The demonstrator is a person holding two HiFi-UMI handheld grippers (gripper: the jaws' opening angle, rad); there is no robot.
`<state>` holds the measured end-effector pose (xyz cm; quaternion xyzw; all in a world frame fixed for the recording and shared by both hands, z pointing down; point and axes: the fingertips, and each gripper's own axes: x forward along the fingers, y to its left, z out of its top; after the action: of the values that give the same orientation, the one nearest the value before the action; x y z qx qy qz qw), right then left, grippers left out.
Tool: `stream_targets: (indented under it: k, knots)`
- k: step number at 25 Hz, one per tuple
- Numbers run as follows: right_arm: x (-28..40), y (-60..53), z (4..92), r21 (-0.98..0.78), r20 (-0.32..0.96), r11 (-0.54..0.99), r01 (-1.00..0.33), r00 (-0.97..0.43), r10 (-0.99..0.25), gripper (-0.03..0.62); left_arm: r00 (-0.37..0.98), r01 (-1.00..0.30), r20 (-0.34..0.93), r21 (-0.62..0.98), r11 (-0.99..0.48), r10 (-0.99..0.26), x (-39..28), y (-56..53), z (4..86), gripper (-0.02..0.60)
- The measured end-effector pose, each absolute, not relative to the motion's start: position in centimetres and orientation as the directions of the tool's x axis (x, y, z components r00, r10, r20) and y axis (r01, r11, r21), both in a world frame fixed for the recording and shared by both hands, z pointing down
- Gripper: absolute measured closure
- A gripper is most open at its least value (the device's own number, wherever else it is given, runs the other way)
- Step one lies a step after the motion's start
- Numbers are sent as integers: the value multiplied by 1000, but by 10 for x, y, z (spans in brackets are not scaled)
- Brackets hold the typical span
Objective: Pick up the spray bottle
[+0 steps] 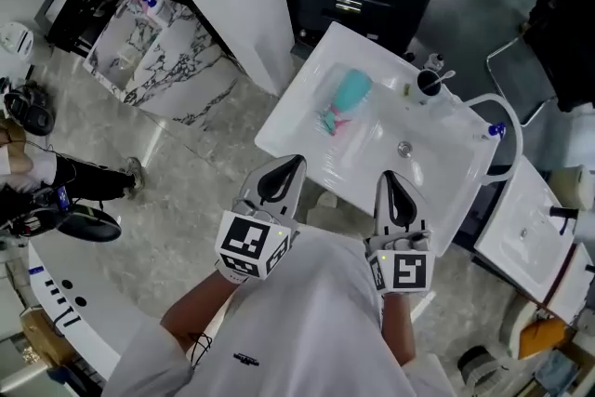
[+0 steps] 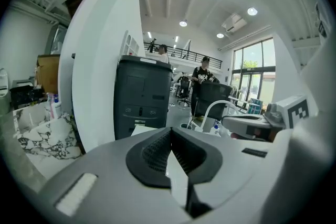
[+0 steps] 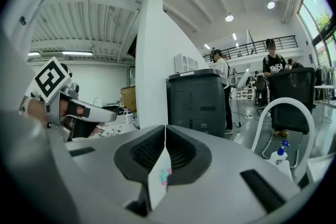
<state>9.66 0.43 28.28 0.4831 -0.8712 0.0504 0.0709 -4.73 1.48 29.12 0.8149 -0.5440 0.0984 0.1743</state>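
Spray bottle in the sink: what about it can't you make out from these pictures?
- Head view: the spray bottle is too small and soft. Its nozzle end is a pink smear, and the fill level is unreadable.
- Left gripper view: the left gripper hides it entirely.
- Right gripper view: the right gripper leaves only a teal-and-pink sliver.

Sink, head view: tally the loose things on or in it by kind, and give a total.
spray bottle: 1
pump bottle: 1
cup: 1
Total: 3
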Motion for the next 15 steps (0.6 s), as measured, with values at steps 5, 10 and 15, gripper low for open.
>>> stream_targets:
  k: [5,10,15]
  knots:
    - [106,-25,295,-48,180,539,-841,-538,-823,588,368,-929,378,183,-321,-849,-39,-11,307,578]
    - [115,-43,301,-79,205,530,-844,-534,-820,588,377,-926,428,178,-332,-821,-29,-34,315,578]
    - [116,-62,310,-63,218,521,-851,-522,-825,588,404,-914,458,175,-365,-792,-24,-55,327,578]
